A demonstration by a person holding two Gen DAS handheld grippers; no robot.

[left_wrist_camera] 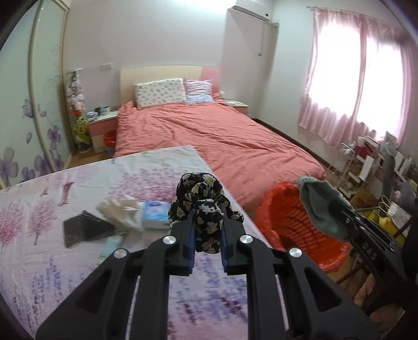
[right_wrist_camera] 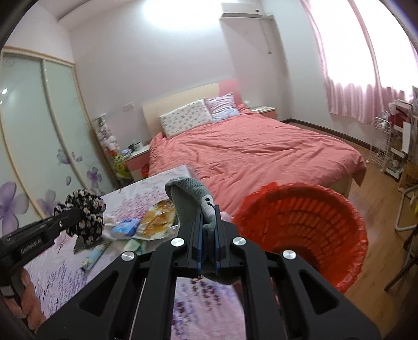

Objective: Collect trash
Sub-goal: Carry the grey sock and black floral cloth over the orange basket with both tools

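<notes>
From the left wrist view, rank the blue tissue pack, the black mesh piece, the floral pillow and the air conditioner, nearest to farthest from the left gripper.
1. Blue tissue pack: on the table, just left of the left gripper.
2. Black mesh piece: on the table, further left.
3. Floral pillow: at the head of the bed.
4. Air conditioner: high on the back wall.

Bin mouth open; clutter left of the tools
Red-lined bin sits right-forward of the right gripper, mouth unobstructed. Table ahead-left is crowded by tissue pack, white gloves, black mesh; bed blocks beyond.
</notes>
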